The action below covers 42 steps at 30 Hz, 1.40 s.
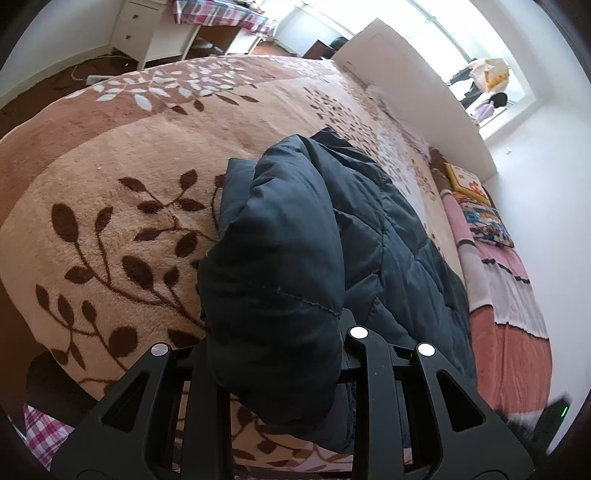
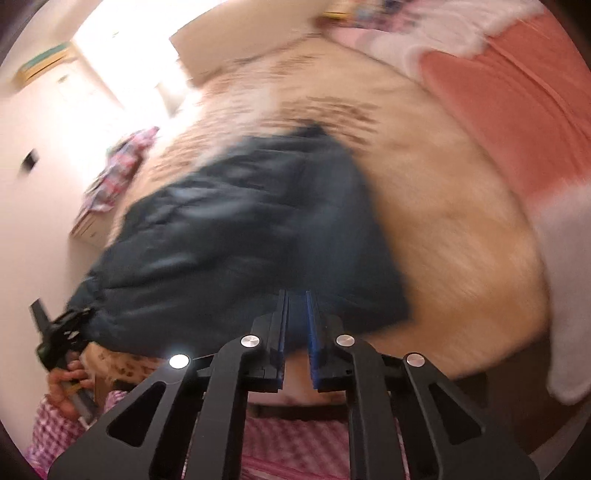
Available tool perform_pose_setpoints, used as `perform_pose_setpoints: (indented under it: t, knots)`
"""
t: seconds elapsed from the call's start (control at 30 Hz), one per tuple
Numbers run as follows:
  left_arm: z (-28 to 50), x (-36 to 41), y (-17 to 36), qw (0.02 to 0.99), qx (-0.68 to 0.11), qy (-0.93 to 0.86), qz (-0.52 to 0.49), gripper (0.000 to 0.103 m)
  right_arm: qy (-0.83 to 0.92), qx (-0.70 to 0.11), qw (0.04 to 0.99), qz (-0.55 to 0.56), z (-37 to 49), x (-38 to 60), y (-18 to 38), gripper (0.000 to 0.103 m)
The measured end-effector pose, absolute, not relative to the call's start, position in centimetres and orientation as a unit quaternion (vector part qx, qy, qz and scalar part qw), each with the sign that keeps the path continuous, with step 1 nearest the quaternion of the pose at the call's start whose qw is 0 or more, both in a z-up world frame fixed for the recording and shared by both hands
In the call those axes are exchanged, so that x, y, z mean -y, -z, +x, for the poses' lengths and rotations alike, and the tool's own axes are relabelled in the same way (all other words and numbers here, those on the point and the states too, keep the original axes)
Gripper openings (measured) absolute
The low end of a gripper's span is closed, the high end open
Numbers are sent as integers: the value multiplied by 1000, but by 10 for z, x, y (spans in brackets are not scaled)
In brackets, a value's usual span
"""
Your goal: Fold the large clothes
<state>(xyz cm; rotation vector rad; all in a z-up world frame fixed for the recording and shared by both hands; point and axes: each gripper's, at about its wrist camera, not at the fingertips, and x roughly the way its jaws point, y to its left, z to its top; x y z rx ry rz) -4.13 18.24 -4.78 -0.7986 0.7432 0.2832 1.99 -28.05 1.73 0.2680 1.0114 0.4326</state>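
A dark navy puffer jacket (image 1: 295,229) lies in a heap on the tan, leaf-patterned blanket (image 1: 122,192) of a bed. My left gripper (image 1: 273,332) is shut on a thick fold of it, and the cloth bulges up between the fingers and hides their tips. The right wrist view is blurred. There the jacket (image 2: 240,229) spreads over the blanket (image 2: 443,240). My right gripper (image 2: 297,299) has its blue pads close together at the jacket's near hem, with dark cloth between the tips. At the left edge a hand (image 2: 66,384) holds the left gripper (image 2: 59,339).
A white board (image 1: 406,81) stands along the far side of the bed under a bright window. Patterned pillows (image 1: 484,218) and a pink-orange quilt (image 1: 517,350) lie at the right. A white drawer unit (image 1: 136,29) stands on the dark floor beyond the bed.
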Motion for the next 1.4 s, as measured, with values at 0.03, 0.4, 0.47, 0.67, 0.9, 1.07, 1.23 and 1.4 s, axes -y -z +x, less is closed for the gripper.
perform_pose_setpoints:
  t: [0.03, 0.4, 0.47, 0.67, 0.9, 1.07, 1.23, 1.4]
  knots:
    - [-42, -183, 49, 847, -351, -131, -377, 25, -226, -478, 841, 118, 30, 258, -22, 11]
    - [-44, -184, 55, 858, -351, -107, -360, 25, -268, -546, 793, 37, 147, 86, -5, 10]
    - [-44, -186, 56, 858, -352, -99, -361, 25, -259, -565, 783, 20, 162, 70, 10, 10]
    - [-45, -191, 60, 857, -352, -80, -368, 25, -208, -598, 774, 0, 214, 38, 42, 8]
    - [-44, -191, 60, 859, -351, -76, -364, 26, -183, -607, 773, -2, 245, 28, 63, 1]
    - [-42, -190, 57, 859, -356, -82, -360, 26, -182, -609, 772, -6, 250, 27, 62, 1]
    - [-41, -188, 54, 861, -358, -84, -353, 25, -214, -575, 789, 19, 225, 49, 22, 2]
    - [-41, -184, 46, 867, -350, -85, -346, 25, -257, -541, 800, 26, 156, 92, -25, 2]
